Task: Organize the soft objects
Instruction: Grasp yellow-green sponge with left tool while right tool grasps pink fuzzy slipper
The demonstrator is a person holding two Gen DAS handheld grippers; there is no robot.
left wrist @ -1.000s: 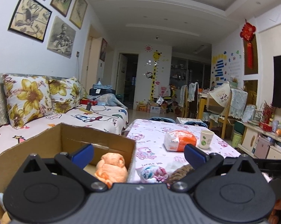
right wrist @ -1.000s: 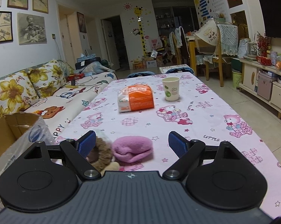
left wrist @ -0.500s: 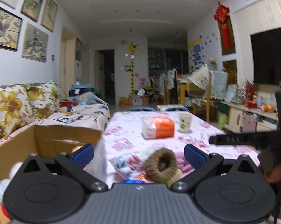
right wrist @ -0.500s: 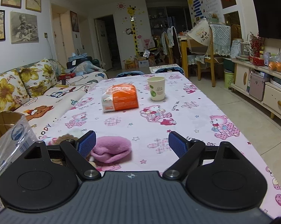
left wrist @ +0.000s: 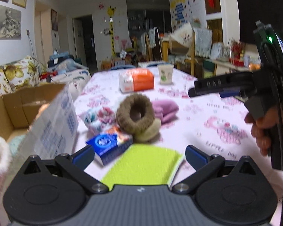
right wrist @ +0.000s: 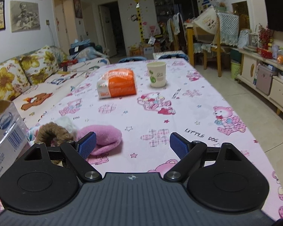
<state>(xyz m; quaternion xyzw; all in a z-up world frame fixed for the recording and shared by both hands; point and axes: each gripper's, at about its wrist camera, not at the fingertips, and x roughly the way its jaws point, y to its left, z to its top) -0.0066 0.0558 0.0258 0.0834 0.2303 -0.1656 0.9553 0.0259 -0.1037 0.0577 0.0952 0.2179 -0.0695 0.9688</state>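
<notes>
The green sponge (left wrist: 141,163) lies flat on the table (right wrist: 179,113) right under the left gripper (left wrist: 139,155), whose jaws are wide open and hold nothing, and it looks light and squishy, so pinching its two long sides should work.

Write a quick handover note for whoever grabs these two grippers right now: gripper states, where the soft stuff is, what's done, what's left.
Left gripper: jaws open, empty, over the green cloth.
Right gripper: jaws open, empty, next to the pink hat.
Cardboard box at the table's left edge already holds a few soft items.
Left on the table: brown slipper, pink hat, green cloth, blue tissue pack, patterned soft item.
Next: probably the green cloth.
</notes>
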